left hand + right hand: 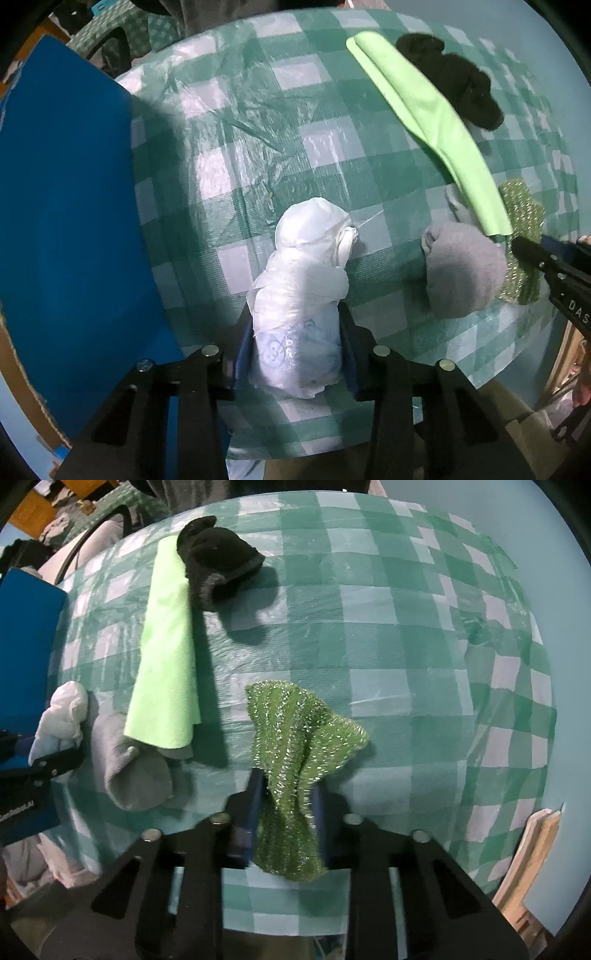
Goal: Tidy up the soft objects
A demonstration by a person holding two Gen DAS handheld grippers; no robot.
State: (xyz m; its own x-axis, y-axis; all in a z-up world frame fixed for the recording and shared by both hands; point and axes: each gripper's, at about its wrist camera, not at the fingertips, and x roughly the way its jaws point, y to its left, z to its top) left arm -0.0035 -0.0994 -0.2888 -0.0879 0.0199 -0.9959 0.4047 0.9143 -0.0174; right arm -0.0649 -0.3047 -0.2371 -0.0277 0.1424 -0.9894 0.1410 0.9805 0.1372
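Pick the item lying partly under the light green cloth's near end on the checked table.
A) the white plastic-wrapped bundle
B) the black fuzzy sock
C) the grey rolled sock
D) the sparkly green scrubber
C: the light green cloth drapes its lower edge over the grey rolled sock; the others lie clear of that end.

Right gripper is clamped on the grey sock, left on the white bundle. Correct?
Not quite. The right gripper is clamped on the sparkly green scrub cloth, as the right wrist view shows; the grey sock lies free on the tablecloth beside it. The left gripper does hold the white bundle.
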